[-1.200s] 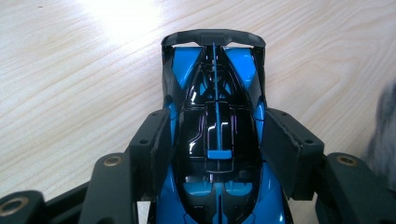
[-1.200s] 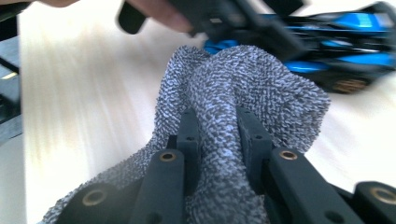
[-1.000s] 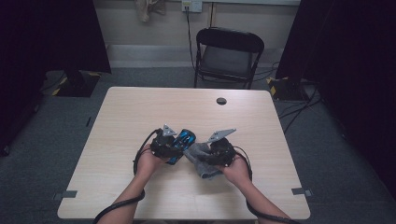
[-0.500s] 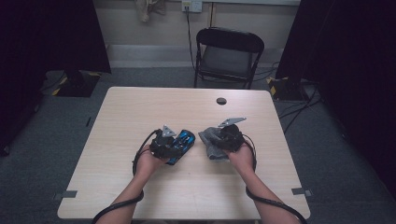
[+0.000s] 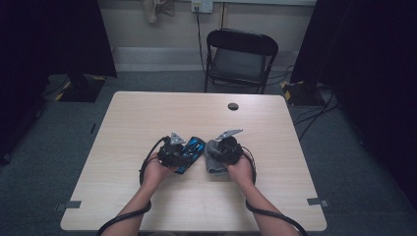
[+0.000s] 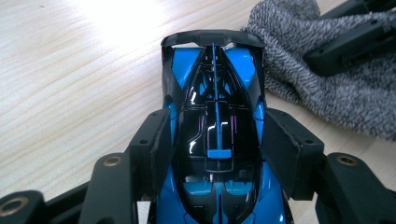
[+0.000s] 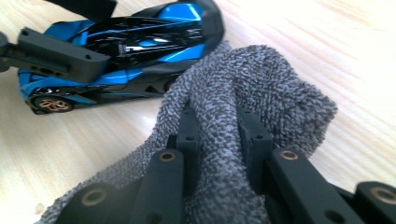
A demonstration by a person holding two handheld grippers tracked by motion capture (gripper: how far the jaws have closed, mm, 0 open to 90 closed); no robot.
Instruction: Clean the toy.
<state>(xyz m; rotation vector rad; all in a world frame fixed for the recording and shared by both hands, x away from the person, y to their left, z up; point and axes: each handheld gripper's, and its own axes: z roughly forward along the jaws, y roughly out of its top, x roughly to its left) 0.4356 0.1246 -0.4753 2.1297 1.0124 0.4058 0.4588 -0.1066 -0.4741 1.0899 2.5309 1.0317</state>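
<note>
Toy car held for wiping
Left gripper (image 6: 215,154) fingers clamp blue car (image 6: 215,116); right gripper (image 7: 219,135) pinches grey cloth (image 7: 252,93); next, cloth onto bodywork.

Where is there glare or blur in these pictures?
Left gripper view: overexposed glare on the table beyond the toy car. Right gripper view: the near jaws and grey cloth are soft, the background washed out. High view: dim, dark at the sides.

The high view looks forward and down from above the person's side, taking in the whole table (image 5: 147,113). Each gripper view sits close behind its own fingers. Both share the blue toy car (image 6: 217,135) and grey cloth (image 7: 243,93).
</note>
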